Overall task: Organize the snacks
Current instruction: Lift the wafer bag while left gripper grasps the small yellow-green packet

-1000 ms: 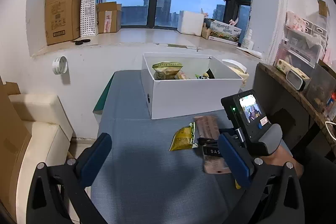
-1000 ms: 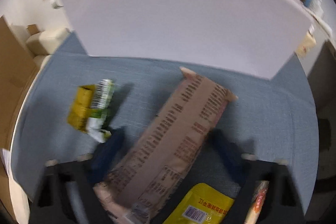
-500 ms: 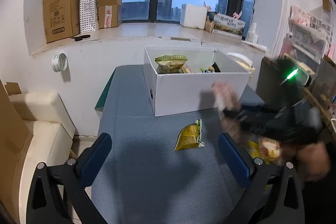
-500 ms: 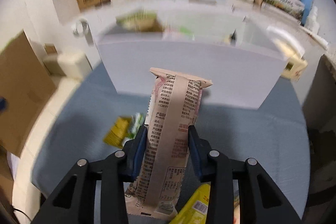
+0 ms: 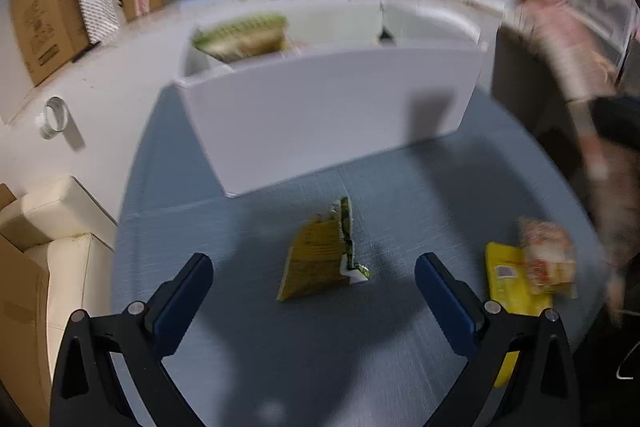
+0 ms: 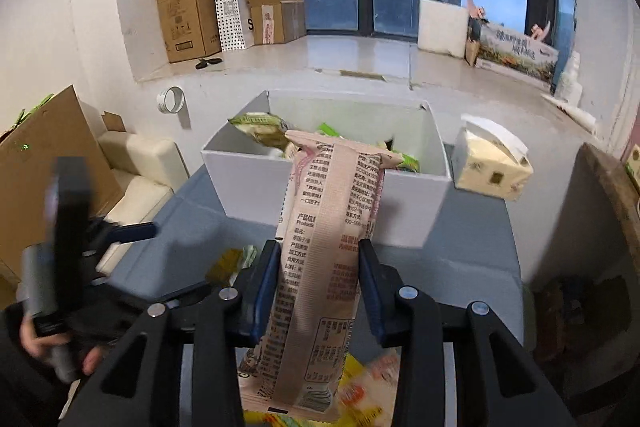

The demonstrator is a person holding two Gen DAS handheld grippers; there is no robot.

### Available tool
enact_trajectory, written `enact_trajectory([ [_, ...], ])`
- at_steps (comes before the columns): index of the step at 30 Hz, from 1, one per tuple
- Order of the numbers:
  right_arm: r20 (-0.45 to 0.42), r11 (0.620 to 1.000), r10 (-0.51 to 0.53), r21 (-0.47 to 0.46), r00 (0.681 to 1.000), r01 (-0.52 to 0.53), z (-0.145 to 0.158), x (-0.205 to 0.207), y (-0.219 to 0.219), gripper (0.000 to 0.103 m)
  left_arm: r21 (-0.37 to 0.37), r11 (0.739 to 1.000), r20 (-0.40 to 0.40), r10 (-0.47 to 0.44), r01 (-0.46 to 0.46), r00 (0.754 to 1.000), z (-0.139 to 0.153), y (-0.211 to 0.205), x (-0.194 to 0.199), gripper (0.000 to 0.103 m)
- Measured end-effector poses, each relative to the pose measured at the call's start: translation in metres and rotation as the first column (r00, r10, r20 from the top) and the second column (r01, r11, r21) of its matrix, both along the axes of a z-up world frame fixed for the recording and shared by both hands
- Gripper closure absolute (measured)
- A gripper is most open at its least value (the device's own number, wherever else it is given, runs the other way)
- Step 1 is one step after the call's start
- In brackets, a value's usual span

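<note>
My right gripper [image 6: 318, 281] is clamped on a tall pink snack packet [image 6: 328, 255], both blue pads pressed flat against its sides at about mid-height. The packet stands upright between the fingers, its crimped top edge level with the near rim of the white box [image 6: 248, 183] as seen from the right wrist view. The box sits on the blue-grey table [image 6: 472, 247] directly ahead and already holds several snack bags, among them a green-and-beige bag [image 6: 260, 129] leaning at the left end. A tissue pack [image 6: 492, 159] rests just beside the box's right wall.

My left gripper [image 5: 316, 291] is spread wide and holds nothing; it hangs above the table with its fingers on either side of a yellow snack bag [image 5: 316, 259] that lies flat on the cloth, apart from both pads. Further right on the table lie a second yellow packet [image 5: 508, 283] and an orange-and-white packet [image 5: 546, 255], touching and partly overlapping. The left wrist view is motion-blurred, so the print on these packets cannot be read. In that view the pink packet [image 5: 560, 39] appears raised at the right, near the box's right corner.
</note>
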State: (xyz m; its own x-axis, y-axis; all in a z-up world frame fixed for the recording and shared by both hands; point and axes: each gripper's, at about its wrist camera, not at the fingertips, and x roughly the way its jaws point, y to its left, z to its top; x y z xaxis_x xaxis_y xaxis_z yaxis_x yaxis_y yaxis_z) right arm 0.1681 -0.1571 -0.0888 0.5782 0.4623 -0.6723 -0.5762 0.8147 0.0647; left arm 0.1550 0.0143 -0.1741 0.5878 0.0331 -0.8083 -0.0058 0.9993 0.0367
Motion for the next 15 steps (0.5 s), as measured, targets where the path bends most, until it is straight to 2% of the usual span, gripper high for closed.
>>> enact_trajectory([
  [2,-0.015,1.000,0.000,0.013,1.000,0.000,-0.001,0.001,-0.011,0.061,0.022,1.000,-0.029,0.000,0.000,1.000,-0.014,-0.006,0.013,0.000],
  [9,-0.032,0.998,-0.044,0.031,0.999,0.045,-0.006,-0.001,-0.041,0.061,-0.016,1.000,-0.089,0.023,-0.024,0.996,-0.033,-0.002,0.031,0.003],
  [11,-0.044,0.998,-0.050,0.033,0.998,0.051,-0.008,0.000,-0.045,0.061,-0.013,1.000,-0.083,0.022,-0.023,0.996,-0.033,-0.002,0.031,0.016],
  [13,-0.043,0.998,-0.050,0.042,0.998,0.052,-0.008,-0.001,-0.047,0.061,-0.016,0.999,-0.102,0.031,-0.033,0.994,-0.034,0.000,0.032,0.039],
  [14,-0.043,0.998,-0.047,0.039,0.998,0.049,-0.009,-0.002,-0.046,0.061,-0.029,0.999,-0.113,0.033,-0.036,0.993,-0.035,0.002,0.032,0.058],
  [15,-0.042,0.998,-0.051,0.041,0.998,0.053,-0.009,-0.001,-0.046,0.061,-0.043,0.998,-0.113,0.033,-0.038,0.993,-0.034,0.003,0.035,0.057],
])
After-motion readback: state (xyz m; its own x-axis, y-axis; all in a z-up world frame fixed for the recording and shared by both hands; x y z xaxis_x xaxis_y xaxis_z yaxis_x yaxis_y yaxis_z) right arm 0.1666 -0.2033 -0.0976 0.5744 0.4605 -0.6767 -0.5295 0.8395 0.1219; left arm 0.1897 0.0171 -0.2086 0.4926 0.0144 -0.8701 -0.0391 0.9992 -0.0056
